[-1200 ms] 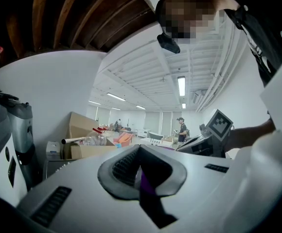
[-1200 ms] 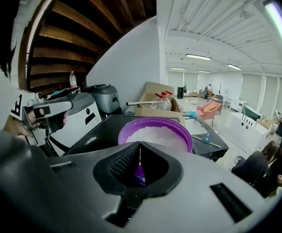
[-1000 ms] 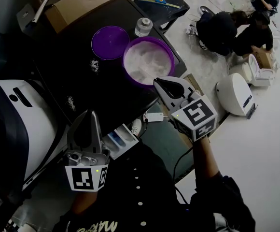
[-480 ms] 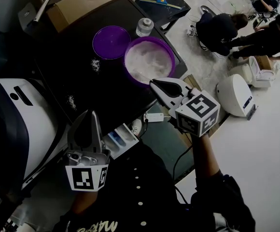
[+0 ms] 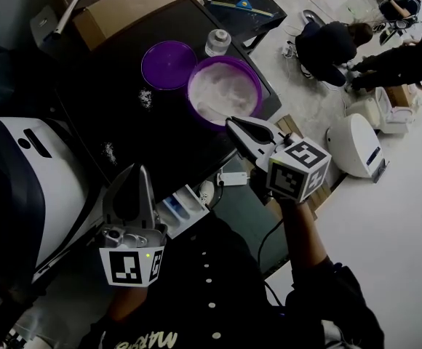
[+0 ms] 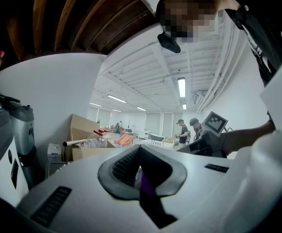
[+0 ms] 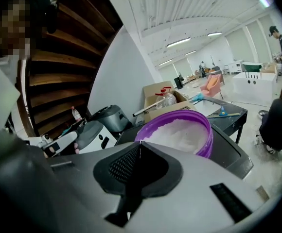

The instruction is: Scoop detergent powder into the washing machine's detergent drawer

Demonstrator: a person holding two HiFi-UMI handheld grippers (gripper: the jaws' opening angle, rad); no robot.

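Note:
A purple tub (image 5: 259, 87) of white detergent powder (image 5: 225, 86) stands on the black table; the right gripper view shows the same tub (image 7: 206, 135) just ahead of the jaws. My right gripper (image 5: 231, 124) hangs at the tub's near rim, shut (image 7: 140, 144) on what looks like a thin pale scoop (image 5: 209, 112) lying into the powder. The washing machine's white detergent drawer (image 5: 182, 211) stands pulled out below. My left gripper (image 5: 140, 170) hovers beside the drawer with its jaws together (image 6: 140, 148). A thin purple strip (image 6: 146, 193) shows between its pads; what it is I cannot tell.
The purple lid (image 5: 167, 64) and a small clear jar (image 5: 216, 41) sit behind the tub. Spilled powder (image 5: 142, 97) dots the black table (image 5: 116, 122). The white washing machine (image 5: 29, 173) is at left and a cardboard box (image 5: 124, 6) behind. People work on the floor at upper right (image 5: 335, 46).
My right gripper has rolled about its own axis, its marker cube turning, while its tip stays at the tub's near rim. The left gripper has not moved.

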